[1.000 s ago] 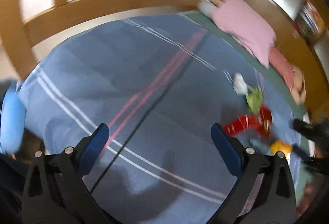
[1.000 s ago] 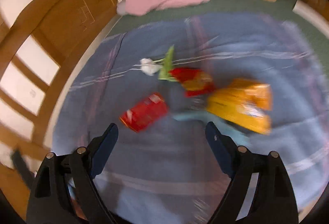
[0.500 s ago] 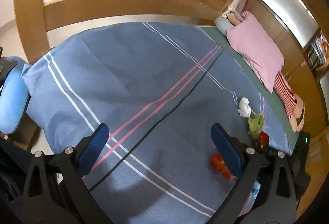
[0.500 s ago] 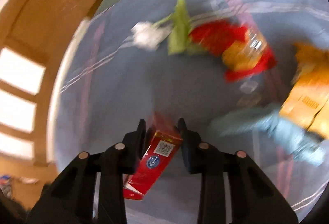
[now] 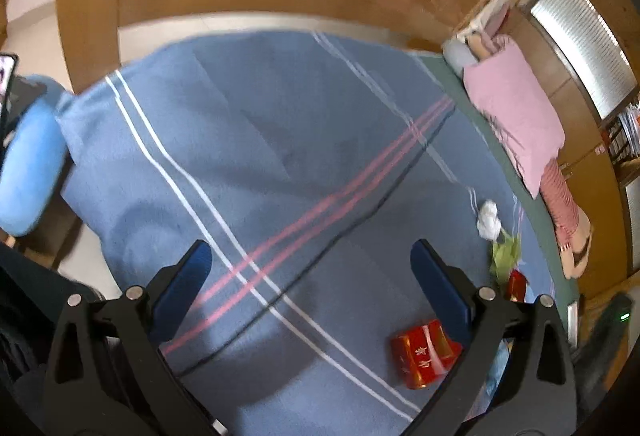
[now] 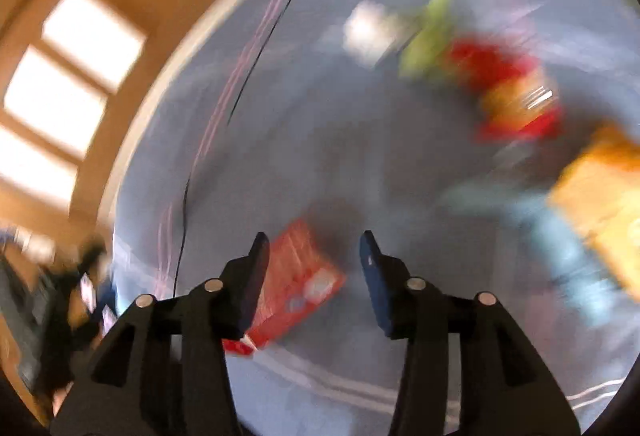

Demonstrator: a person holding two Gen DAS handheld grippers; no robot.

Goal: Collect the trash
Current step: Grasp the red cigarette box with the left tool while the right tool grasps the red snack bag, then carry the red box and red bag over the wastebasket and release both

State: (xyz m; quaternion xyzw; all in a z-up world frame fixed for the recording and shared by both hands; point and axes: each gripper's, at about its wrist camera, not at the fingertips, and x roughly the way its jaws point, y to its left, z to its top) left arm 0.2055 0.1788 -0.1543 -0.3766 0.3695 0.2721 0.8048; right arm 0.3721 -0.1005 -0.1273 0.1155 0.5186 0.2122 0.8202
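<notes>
since half a second ago the right gripper (image 6: 312, 248) has let go of the red packet (image 6: 298, 282) it was clenched on – its jaws are opening, and the packet now lies flat on the blue striped blanket (image 5: 256, 140) between them, close against the left finger and clear of the right one. the right view is badly blurred, so whether the left pad still brushes the packet cannot be told.

going left to right in the left wrist view: a light blue cushion (image 5: 26, 156) sits off the blanket's left edge, then the left gripper (image 5: 308, 256) hangs over the bare middle of the blanket with its fingers spread wide and nothing between them. the red packet (image 5: 424, 352) shows just inside its right finger, near the blanket's near edge. further right, toward the far right edge, lie a crumpled white tissue (image 5: 488, 218), a green wrapper (image 5: 506, 254) and a second red wrapper (image 5: 516, 282), close together in a row. a pink pillow (image 5: 516, 116) rests past the blanket's far right corner.

in the right wrist view an orange bag (image 6: 600, 204) and a pale blue wrapper (image 6: 560, 248) lie at the right – both smeared.
</notes>
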